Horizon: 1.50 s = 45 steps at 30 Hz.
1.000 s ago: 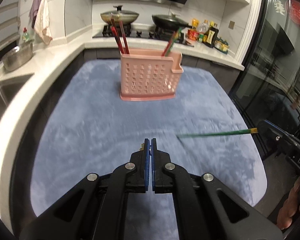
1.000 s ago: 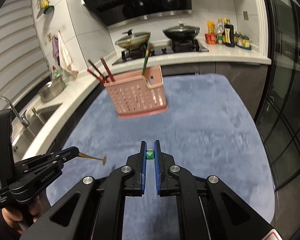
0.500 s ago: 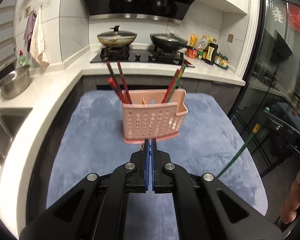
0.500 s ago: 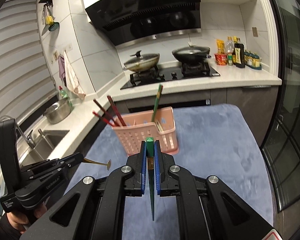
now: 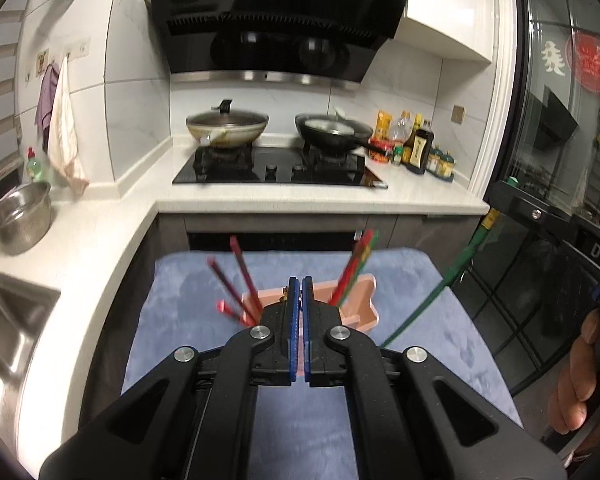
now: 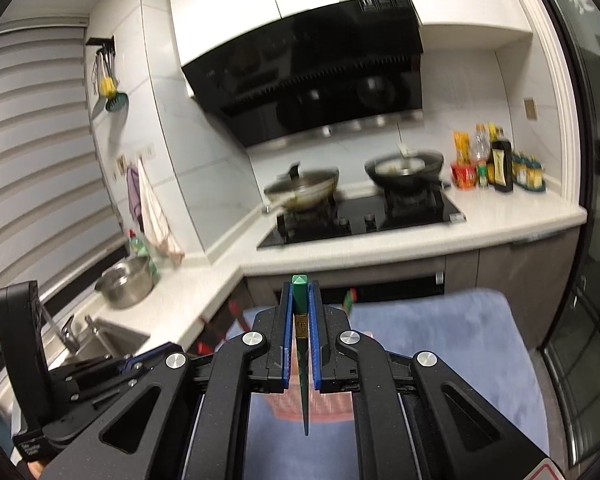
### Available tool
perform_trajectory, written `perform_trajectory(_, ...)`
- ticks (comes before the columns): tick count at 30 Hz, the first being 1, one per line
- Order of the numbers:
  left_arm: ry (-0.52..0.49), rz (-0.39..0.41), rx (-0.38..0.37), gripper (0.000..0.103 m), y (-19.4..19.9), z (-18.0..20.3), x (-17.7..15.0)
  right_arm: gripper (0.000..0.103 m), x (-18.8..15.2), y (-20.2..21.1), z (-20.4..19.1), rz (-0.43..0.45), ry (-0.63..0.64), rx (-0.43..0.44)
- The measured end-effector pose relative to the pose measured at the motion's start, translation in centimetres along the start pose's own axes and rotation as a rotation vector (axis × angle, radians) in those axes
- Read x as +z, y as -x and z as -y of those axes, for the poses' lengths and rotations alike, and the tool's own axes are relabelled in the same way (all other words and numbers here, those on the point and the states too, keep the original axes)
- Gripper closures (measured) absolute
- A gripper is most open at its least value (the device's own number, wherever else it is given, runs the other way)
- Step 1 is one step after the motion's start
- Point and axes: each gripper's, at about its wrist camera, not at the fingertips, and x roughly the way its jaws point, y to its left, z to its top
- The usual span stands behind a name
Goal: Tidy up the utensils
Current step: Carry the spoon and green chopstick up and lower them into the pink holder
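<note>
A pink slotted utensil holder (image 5: 362, 302) stands on the blue-grey mat (image 5: 180, 320), mostly hidden behind my left gripper (image 5: 299, 285). Dark red chopsticks (image 5: 242, 268) lean in its left side, red and green ones (image 5: 358, 266) in its right. My left gripper is shut on a thin gold utensil that barely shows at its tips. My right gripper (image 6: 299, 292) is shut on a green chopstick (image 6: 305, 392) whose tip hangs down over the holder (image 6: 320, 410). The same chopstick (image 5: 440, 288) slants at the right of the left wrist view.
A white L-shaped counter (image 5: 420, 196) carries a black hob with two pans (image 5: 227, 128), sauce bottles (image 5: 416, 146) at the right and a steel pot (image 5: 18, 216) at the left beside a sink (image 5: 4, 320). Glass doors (image 5: 560, 160) stand at the right.
Both grippers have risen and tilted up, so the holder dropped low behind the fingers. The green chopstick swung from level to pointing tip-down over the holder.
</note>
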Motion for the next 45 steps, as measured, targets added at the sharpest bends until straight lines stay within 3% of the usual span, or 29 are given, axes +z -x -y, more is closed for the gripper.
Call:
perform_trajectory(10, 0.065, -0.035, -0.034, 0.102, -4.6, -1.5, 2.5, 0.096, 3.8, -5.0, 0.0, 0.072, -0.025, 0.004)
perform_trajectory(20, 0.109, -0.144, -0.03, 0.102, -9.2, -2.7, 0.2, 0.096, 0.4, -10.4, 1.5, -0.052, -0.028, -0.023)
perform_trajectory(26, 0.117, -0.172, -0.026, 0.102, -9.9, -2.8, -0.6, 0.096, -1.3, -12.0, 2.3, -0.101, -0.033, -0.04)
perform_trajectory(36, 0.131, -0.138, -0.034, 0.102, -7.9, -3.2, -0.6, 0.096, -2.1, -12.2, 2.6, -0.119, -0.033, -0.041)
perform_trajectory(45, 0.131, -0.167, 0.007, 0.101, -9.2, -3.1, -1.3, 0.094, -2.6, -12.5, 2.4, -0.142, -0.03, -0.049)
